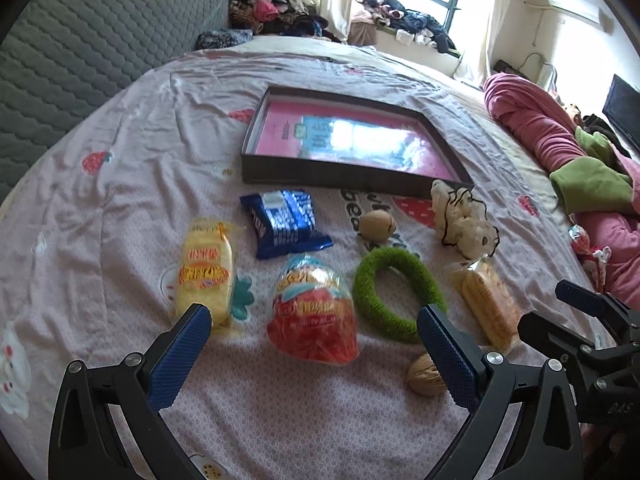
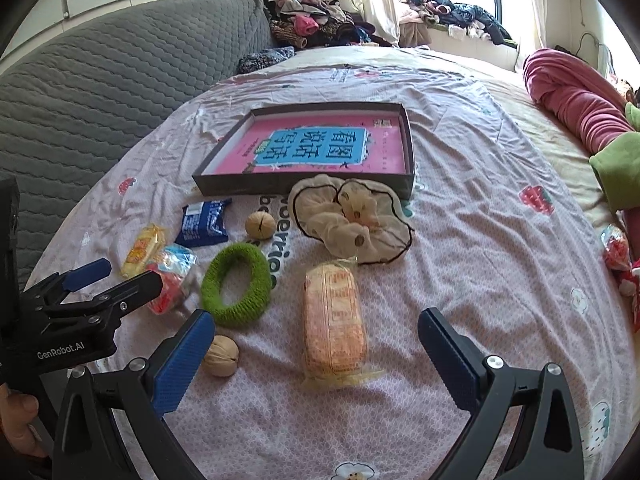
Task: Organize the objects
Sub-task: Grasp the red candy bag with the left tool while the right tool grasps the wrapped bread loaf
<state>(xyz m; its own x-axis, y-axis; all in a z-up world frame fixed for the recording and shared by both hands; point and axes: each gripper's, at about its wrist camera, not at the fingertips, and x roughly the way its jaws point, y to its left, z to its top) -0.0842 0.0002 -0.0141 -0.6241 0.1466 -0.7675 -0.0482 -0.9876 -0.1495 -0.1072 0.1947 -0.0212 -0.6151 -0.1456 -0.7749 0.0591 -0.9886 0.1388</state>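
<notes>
**Both claws wide and empty above a spread of snacks and hair ties**

The left gripper hangs over the bedsheet with its jaws spread wide and nothing between them; the red snack bag lies just ahead of it, the yellow snack bag to its left. The right gripper is equally wide and empty, with the orange cracker pack lying lengthwise between its fingers' line of reach. The dark shallow box, holding only a pink book, sits farther off, beyond the blue wrapper.

The packets look light and crinkly; their film is likely slippery, so a hold across the narrow middle should serve, gently, since the crackers would probably crush. The green knitted ring and the cream scrunchie look soft and should squash safely when pinched at one side. The two walnuts, near and far, are hard and round and may roll; each wants a centred grip.
</notes>
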